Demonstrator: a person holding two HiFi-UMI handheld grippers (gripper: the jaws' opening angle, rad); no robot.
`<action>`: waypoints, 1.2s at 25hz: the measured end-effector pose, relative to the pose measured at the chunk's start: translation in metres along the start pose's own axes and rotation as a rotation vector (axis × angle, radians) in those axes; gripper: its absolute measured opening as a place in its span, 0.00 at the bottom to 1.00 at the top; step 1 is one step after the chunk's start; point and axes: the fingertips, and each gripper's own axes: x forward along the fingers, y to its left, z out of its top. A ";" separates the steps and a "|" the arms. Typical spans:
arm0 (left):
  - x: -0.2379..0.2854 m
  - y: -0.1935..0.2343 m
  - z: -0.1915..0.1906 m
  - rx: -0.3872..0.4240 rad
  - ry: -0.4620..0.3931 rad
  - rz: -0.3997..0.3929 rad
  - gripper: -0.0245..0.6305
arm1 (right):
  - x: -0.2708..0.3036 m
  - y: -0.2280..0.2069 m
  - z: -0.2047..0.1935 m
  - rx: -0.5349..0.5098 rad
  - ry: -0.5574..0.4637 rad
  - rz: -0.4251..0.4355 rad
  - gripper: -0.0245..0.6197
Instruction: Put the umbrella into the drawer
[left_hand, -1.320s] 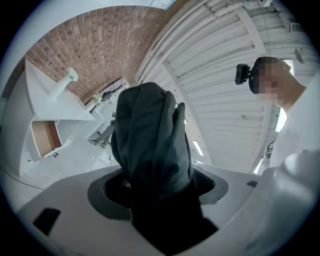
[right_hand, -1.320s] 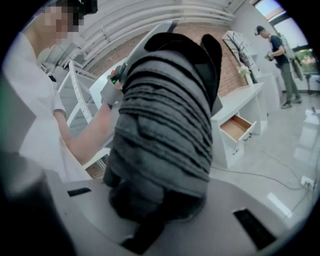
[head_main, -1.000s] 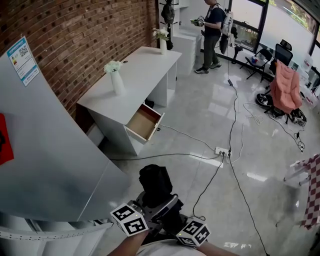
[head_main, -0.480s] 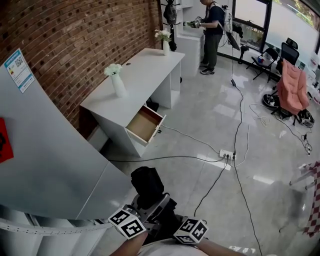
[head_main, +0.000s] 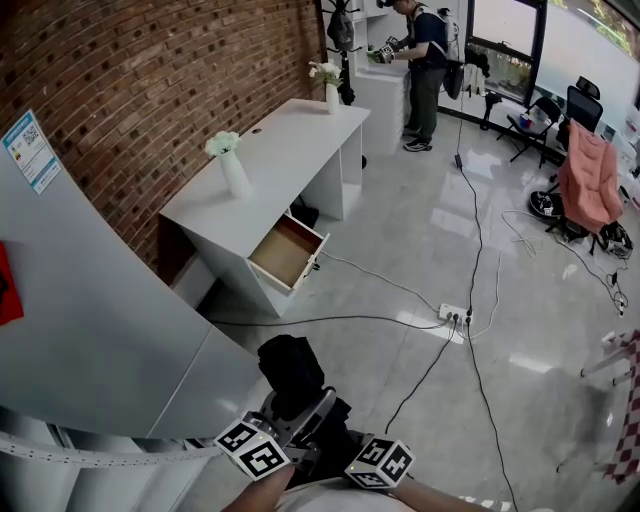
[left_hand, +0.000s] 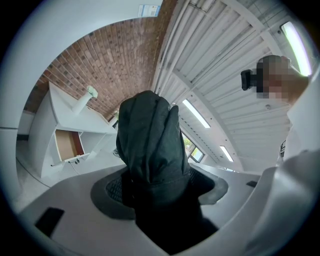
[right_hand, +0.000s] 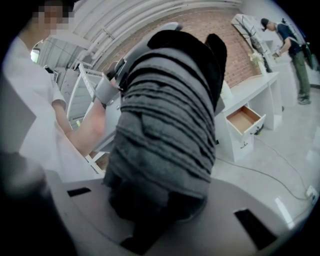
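A folded black umbrella (head_main: 292, 372) is held low in front of me, in both grippers. My left gripper (head_main: 288, 415) is shut on it; in the left gripper view the dark fabric (left_hand: 150, 145) fills the gap between the jaws (left_hand: 156, 196). My right gripper (head_main: 335, 438) is shut on the same umbrella (right_hand: 170, 125) lower down, its jaws buried under the pleated cloth (right_hand: 155, 200). The open drawer (head_main: 288, 250) with a wooden inside sticks out of the white desk (head_main: 285, 150), some way ahead across the floor.
Two vases with flowers (head_main: 232, 165) (head_main: 329, 88) stand on the desk. A large grey curved panel (head_main: 90, 330) rises at my left. Cables and a power strip (head_main: 452, 317) lie on the floor. A person (head_main: 420, 60) stands at the back; a chair with pink cloth (head_main: 585, 185) is right.
Both grippers and the umbrella have drifted a little left and forward in the head view. The grip on the umbrella is unchanged.
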 end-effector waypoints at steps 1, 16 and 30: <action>0.002 0.000 -0.001 -0.003 -0.002 0.001 0.52 | -0.002 -0.002 0.000 0.002 0.003 0.000 0.11; 0.052 0.030 0.010 -0.052 0.014 -0.062 0.52 | -0.005 -0.055 0.023 0.039 0.016 -0.073 0.11; 0.099 0.144 0.057 -0.142 0.064 -0.054 0.52 | 0.055 -0.142 0.082 0.092 0.116 -0.100 0.11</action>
